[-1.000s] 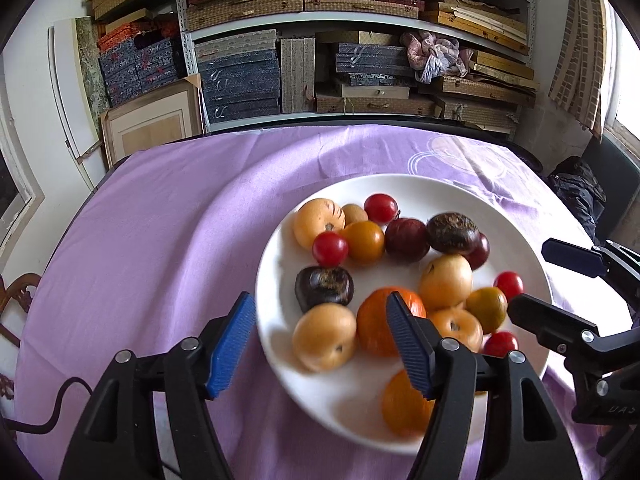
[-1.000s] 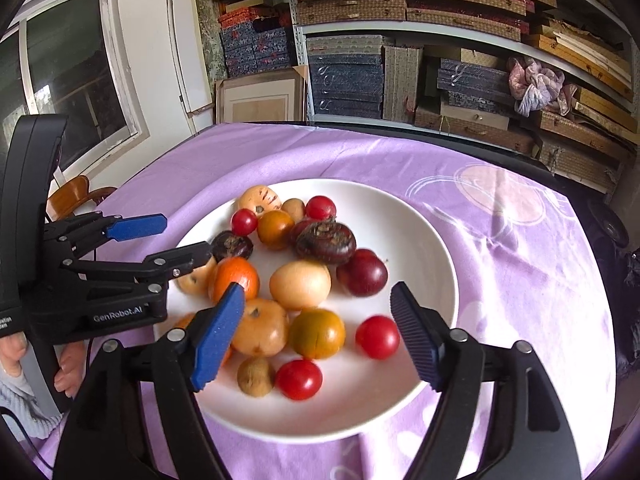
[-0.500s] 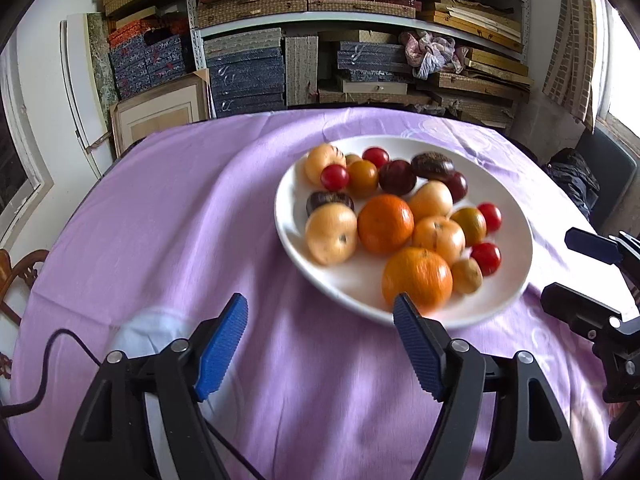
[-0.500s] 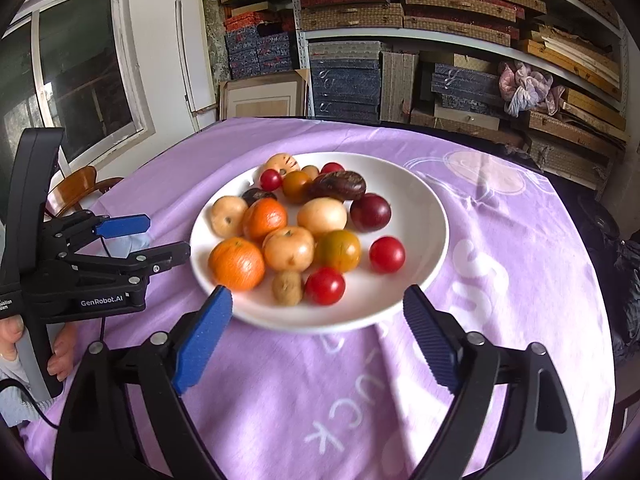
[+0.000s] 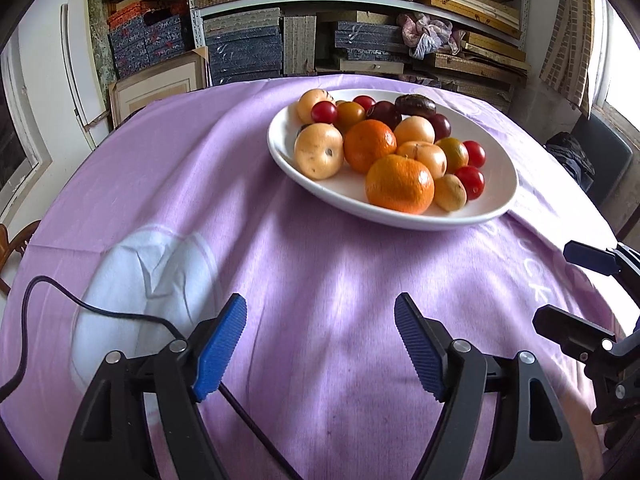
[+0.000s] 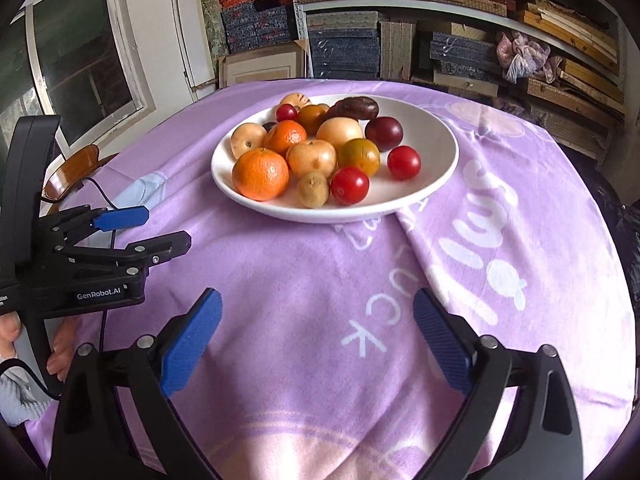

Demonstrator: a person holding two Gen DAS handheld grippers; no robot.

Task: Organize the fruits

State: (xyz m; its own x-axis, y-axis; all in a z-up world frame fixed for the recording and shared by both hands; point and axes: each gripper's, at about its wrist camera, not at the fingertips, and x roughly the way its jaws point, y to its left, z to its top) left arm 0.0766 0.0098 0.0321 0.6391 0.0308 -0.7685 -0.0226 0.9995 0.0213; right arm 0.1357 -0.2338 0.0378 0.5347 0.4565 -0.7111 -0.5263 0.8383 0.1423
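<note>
On the far side of the purple-clothed tabletop (image 6: 304,280): white ceramic plate (image 6: 436,168) heaped with mixed round fruits (image 6: 316,156) | left gripper (image 5: 320,344) spread, empty, near edge | right gripper (image 6: 316,336) spread, empty | risk: crowded fruits roll off if nudged.

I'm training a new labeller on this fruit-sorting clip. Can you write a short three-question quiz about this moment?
1. True or false: the left gripper holds a fruit.
2. What are the fruits resting on? A) white plate B) wicker basket C) bare purple cloth
3. Fill in: the fruit nearest the cameras is the large ___.

Key: 1 false, both it and the right gripper are open and empty. 2 A. 3 orange.
</note>
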